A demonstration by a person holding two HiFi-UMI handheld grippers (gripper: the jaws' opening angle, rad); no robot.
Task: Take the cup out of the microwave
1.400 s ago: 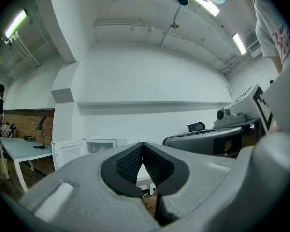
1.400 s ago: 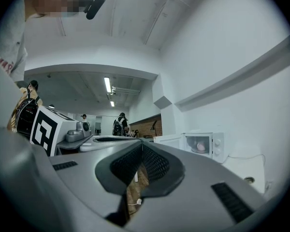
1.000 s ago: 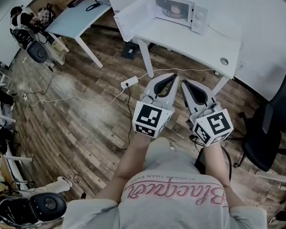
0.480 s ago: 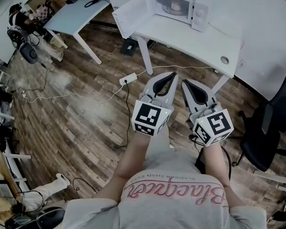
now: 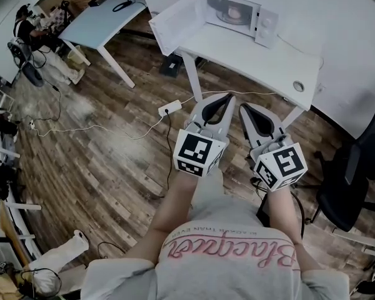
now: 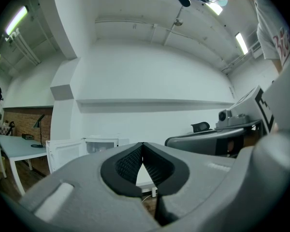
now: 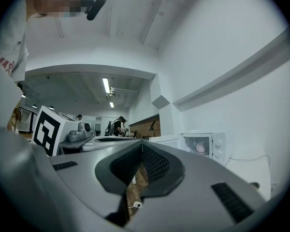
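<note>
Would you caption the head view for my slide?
Left gripper and right gripper, both shut, face the open microwave holding the cup.

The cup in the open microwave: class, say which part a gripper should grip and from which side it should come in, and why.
Probably its side wall, jaws level, coming straight in through the open front. The cup sits inside the microwave, walled on every other side; the door is swung wide to the head view's left. No handle can be made out at this distance.

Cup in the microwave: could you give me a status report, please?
Left gripper shut, empty; right gripper shut, empty. Cup inside microwave, door open. Both grippers short of the desk.
</note>
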